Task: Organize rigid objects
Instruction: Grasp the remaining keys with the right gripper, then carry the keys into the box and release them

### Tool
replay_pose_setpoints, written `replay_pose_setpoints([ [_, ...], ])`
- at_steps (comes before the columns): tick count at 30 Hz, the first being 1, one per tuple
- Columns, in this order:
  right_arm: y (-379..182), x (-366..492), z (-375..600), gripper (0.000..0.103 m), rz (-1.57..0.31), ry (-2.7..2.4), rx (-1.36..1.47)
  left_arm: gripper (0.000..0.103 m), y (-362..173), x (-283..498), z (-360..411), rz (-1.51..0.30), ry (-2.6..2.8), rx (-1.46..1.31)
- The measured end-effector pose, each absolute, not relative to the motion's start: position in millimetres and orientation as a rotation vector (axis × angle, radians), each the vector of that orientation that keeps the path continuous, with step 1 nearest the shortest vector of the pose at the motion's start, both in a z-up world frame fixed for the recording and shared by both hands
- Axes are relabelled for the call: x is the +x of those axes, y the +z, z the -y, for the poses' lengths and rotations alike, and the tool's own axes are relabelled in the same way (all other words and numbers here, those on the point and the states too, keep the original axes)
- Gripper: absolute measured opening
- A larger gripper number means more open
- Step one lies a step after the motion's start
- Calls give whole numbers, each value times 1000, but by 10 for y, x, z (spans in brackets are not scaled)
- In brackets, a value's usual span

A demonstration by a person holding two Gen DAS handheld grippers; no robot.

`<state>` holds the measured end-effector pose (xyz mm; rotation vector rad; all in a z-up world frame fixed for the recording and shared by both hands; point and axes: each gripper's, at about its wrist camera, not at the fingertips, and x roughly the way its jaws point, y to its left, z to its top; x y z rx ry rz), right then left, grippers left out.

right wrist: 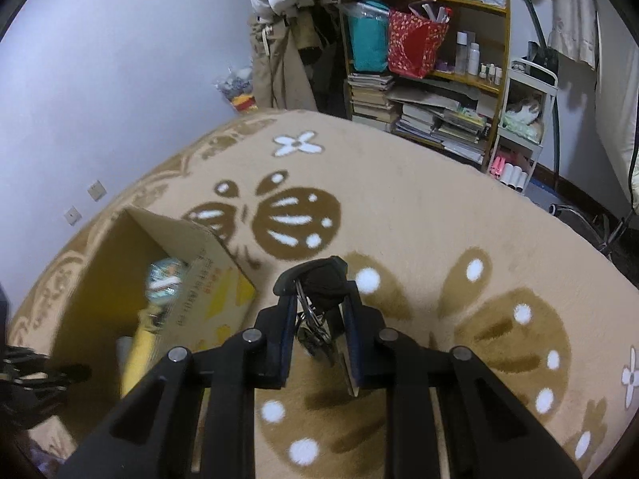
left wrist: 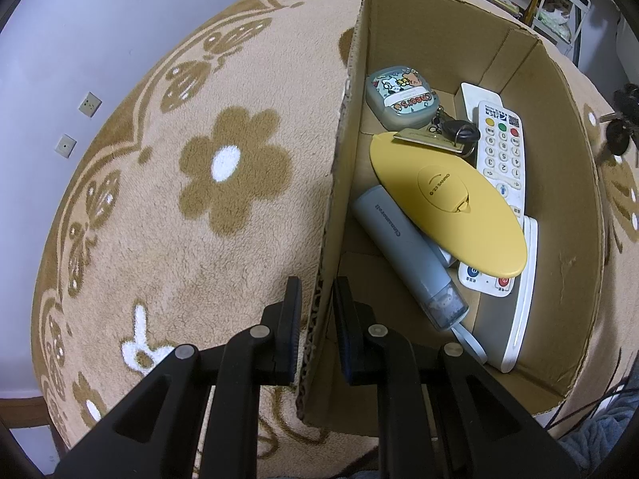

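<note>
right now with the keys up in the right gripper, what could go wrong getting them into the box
1. The right gripper pinches only the black fob of the keys; the ring and keys dangle below and could swing, or the fob could slip.
2. The box is already crowded: yellow case, remotes, another key bunch. Dropped keys may tangle with that bunch.
3. The left gripper clamps one box wall; pulling may tip the box.
</note>
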<state>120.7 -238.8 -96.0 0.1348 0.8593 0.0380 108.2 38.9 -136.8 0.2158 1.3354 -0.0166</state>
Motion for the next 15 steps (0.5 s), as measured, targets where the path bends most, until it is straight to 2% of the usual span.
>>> replay_pose_setpoints([
  [15, -306, 788, 1974, 24, -722, 204, 237, 14, -1363, 1079, -391, -1335, -22, 212],
])
